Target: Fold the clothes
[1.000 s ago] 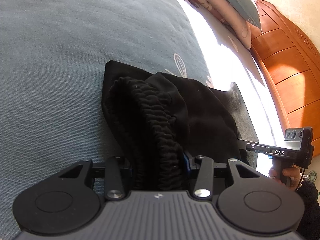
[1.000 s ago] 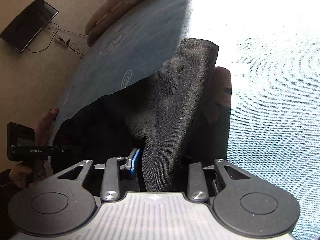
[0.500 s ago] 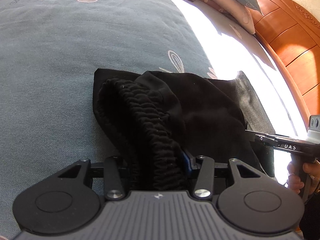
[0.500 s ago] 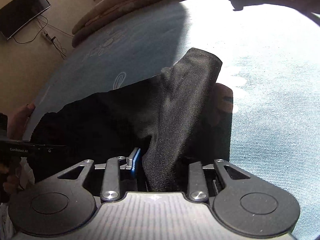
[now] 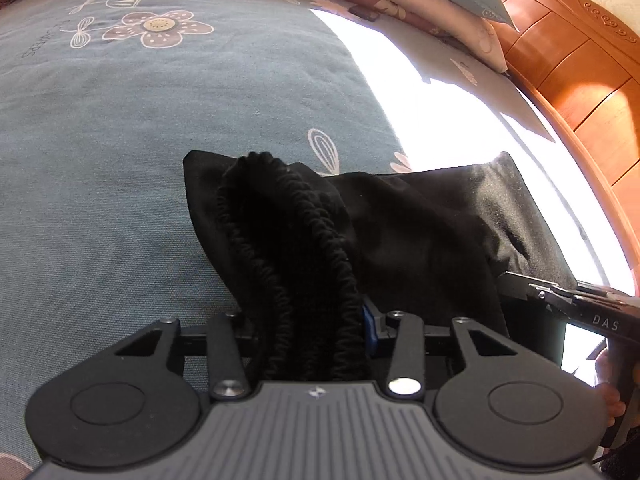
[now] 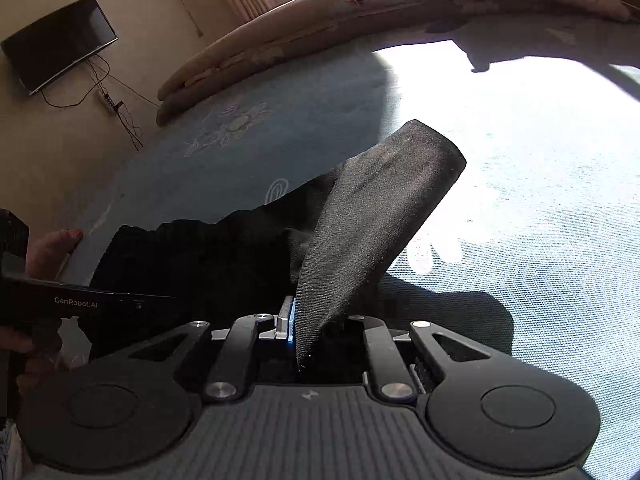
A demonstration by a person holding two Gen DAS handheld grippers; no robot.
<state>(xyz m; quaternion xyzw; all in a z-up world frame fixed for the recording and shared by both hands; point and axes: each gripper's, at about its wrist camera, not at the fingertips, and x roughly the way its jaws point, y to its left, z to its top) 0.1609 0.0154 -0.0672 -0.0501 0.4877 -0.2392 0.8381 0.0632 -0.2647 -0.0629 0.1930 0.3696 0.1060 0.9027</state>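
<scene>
Left wrist view: the left gripper (image 5: 316, 344) is clamped on the ruffled elastic waistband (image 5: 288, 248) of a black garment (image 5: 420, 232) on the blue bedspread (image 5: 120, 152). The cloth runs toward two o'clock, where the right gripper (image 6: 316, 340) pinches its other end. The long axis spans both grippers, each equally near its own end.

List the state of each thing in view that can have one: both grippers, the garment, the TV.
left gripper: shut on the black garment's elastic waistband.
right gripper: shut on the garment's plain edge.
black garment: partly lifted off the bedspread, bunched, held at two ends.
wall TV: screen dark.
</scene>
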